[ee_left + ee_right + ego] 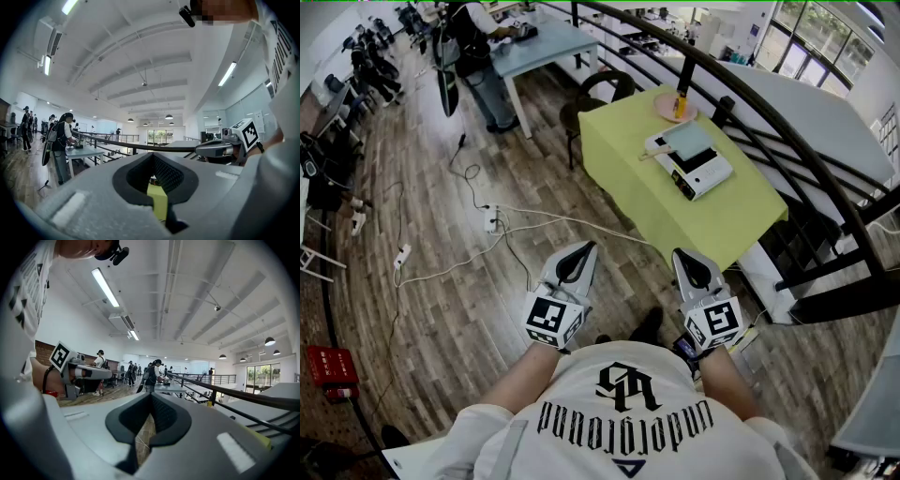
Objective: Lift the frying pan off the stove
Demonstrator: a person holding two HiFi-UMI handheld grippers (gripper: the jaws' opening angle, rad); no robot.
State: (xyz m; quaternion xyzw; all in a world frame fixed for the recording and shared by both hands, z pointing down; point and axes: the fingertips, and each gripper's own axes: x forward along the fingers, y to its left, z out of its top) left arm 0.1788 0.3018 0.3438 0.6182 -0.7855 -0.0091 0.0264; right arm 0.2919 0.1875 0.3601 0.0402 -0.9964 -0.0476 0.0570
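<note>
A table under a yellow-green cloth [741, 220] stands ahead of me. On it sits a white stove [710, 175], with a square pale grey-blue frying pan [689, 141] on top and its handle pointing left. I hold both grippers close to my chest, well short of the table. The left gripper [587, 247] is shut and empty, and so is the right gripper [681, 253]. In the left gripper view the closed gripper [152, 157] lets a strip of the yellow cloth [158, 200] show through its gap. The right gripper [151, 397] shows only floor.
A plate with a yellow bottle [678, 106] sits at the table's far end. A black railing [787, 131] curves behind the table, and a dark chair [595, 94] stands at its left. Cables and a power strip [490, 223] lie on the wood floor. A person [478, 56] stands at a grey table.
</note>
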